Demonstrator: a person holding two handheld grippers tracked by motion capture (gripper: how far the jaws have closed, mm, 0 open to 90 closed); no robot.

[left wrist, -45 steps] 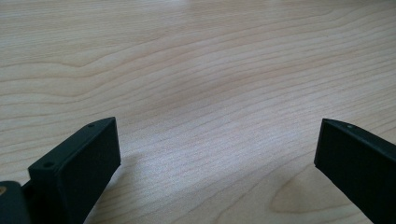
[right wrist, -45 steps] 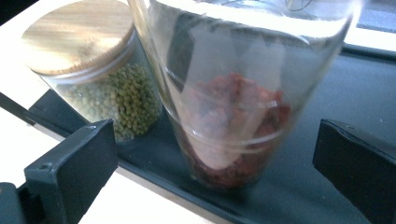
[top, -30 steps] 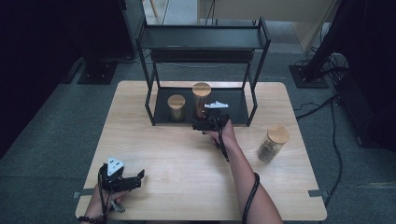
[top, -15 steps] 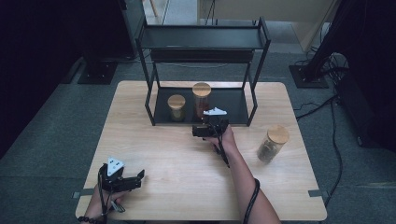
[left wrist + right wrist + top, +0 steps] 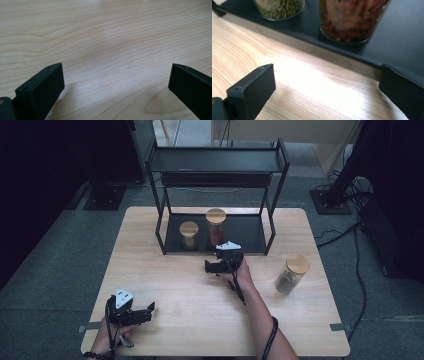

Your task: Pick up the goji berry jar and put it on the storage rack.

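Right tongs [image 5: 214, 266] wide open, empty, near shelf's front edge by red jar [image 5: 216, 226]. Left tongs [image 5: 145, 312] wide open, empty, tabletop's [image 5: 175, 280] near-left corner.

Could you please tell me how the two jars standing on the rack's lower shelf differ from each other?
The left jar is shorter and holds green beans; the right jar is taller and holds reddish pieces. The right jar stands nearer the right claw, just behind it; the left jar sits off to one side. Both are clear, upright, and have wooden lids.
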